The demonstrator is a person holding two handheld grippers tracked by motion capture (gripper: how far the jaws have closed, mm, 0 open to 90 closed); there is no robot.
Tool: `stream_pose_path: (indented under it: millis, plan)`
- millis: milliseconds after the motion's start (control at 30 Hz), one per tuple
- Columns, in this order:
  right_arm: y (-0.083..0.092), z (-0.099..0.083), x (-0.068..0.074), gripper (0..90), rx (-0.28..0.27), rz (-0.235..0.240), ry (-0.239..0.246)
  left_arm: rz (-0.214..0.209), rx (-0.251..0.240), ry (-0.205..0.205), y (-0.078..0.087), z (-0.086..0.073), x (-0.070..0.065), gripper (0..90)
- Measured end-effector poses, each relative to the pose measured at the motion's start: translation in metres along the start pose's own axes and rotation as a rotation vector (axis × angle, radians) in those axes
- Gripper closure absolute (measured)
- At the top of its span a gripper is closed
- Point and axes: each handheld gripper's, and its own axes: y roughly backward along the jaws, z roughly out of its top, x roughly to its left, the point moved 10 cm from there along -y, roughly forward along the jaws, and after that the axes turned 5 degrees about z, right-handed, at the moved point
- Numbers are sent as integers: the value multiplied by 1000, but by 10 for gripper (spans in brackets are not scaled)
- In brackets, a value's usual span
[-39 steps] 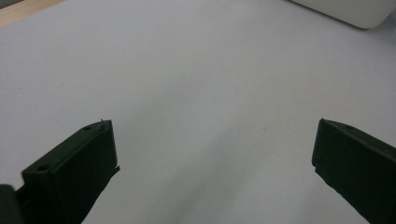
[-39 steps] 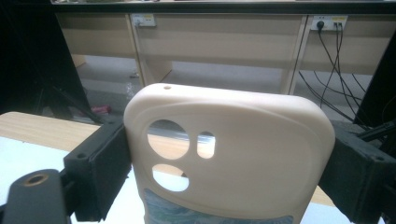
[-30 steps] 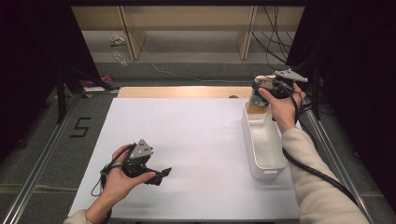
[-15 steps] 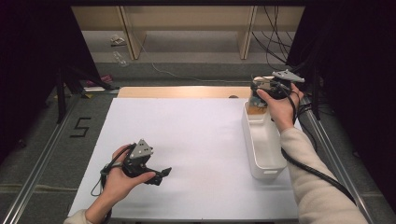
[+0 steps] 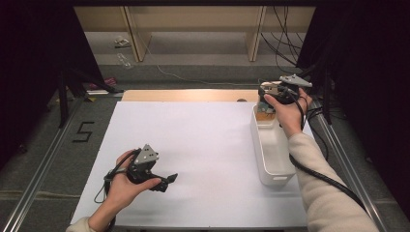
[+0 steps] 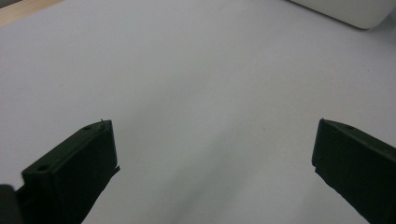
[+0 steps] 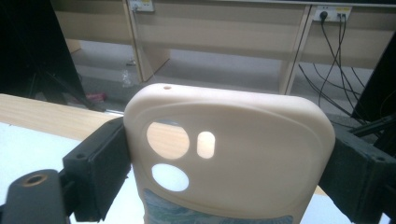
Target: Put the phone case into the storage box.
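Clamping a cream phone case (image 7: 229, 154) across its width, both black jaws of right gripper (image 7: 224, 158) pressed on the case's two side edges. Camera cut-outs facing the lens: two round holes plus a small oblong slot; tiny hole near the top rim. Printed bluish pattern starting at the case's lower part, cut off by the frame edge. Case held upright above the far end of the white bin (image 5: 273, 147), far right corner of the white worktop (image 5: 203, 145), close to its wooden far edge (image 5: 188, 94). Case itself barely readable from the high view, just a beige patch (image 5: 265, 116) under the right gripper (image 5: 270, 94) over the bin's far end. Right hand (image 5: 285, 113) wrapped round the gripper body, grey three-cornered plate on top, black cable trailing back along the cream sleeve (image 5: 329, 193).

Standing wide apart, jaws of left gripper (image 6: 215, 154), nothing between them, bare white worktop (image 6: 210, 93) beneath. Corner of the white bin (image 6: 355, 11) showing at the top right of the left gripper view. Left gripper (image 5: 167, 180) low over the near left part of the worktop, held in the left hand (image 5: 126, 181), jaws pointing toward the bin, well apart from it.

Bin lying lengthwise along the right edge of the worktop, long axis near to far. Beyond the worktop: wooden shelving (image 7: 224, 42), wall sockets with cables (image 7: 334, 14).
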Motion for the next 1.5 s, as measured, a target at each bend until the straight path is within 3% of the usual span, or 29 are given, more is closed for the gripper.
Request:
stream_pose_path:
  millis: [1500]
  plan:
    - [-12, -26, 0, 117, 49, 2, -16, -1, 0, -2, 0, 0, 0, 0]
